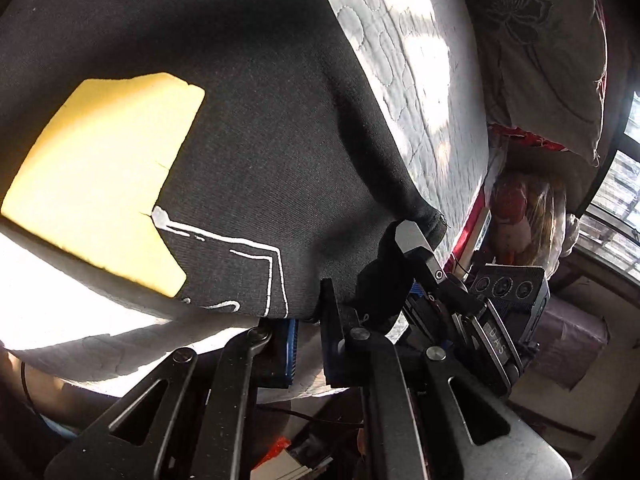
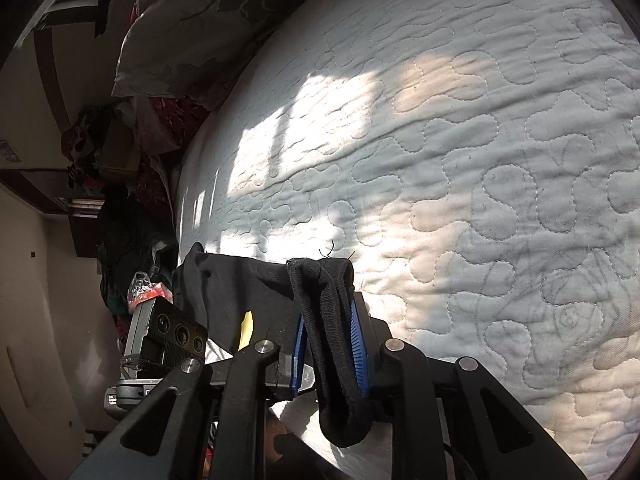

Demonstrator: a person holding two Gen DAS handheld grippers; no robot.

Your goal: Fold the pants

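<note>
The black pants [image 1: 248, 152] with a yellow patch [image 1: 100, 176] and white line print hang stretched in front of the left wrist camera, above the white quilted bed [image 1: 412, 80]. My left gripper [image 1: 310, 320] sits at the pants' lower edge with cloth between its blue pads [image 1: 291, 344]. My right gripper [image 2: 328, 320] is shut on a bunched black edge of the pants [image 2: 328, 312], which drapes down between its fingers above the bed [image 2: 460, 160]. The right gripper also shows in the left wrist view [image 1: 416, 248], pinching the pants' corner.
A grey flowered pillow [image 2: 192, 20] lies at the head of the bed. Piled clothes and bags [image 2: 116, 152] crowd the gap beside the bed. A window [image 1: 616, 184] lets sun in, making bright patches on the quilt.
</note>
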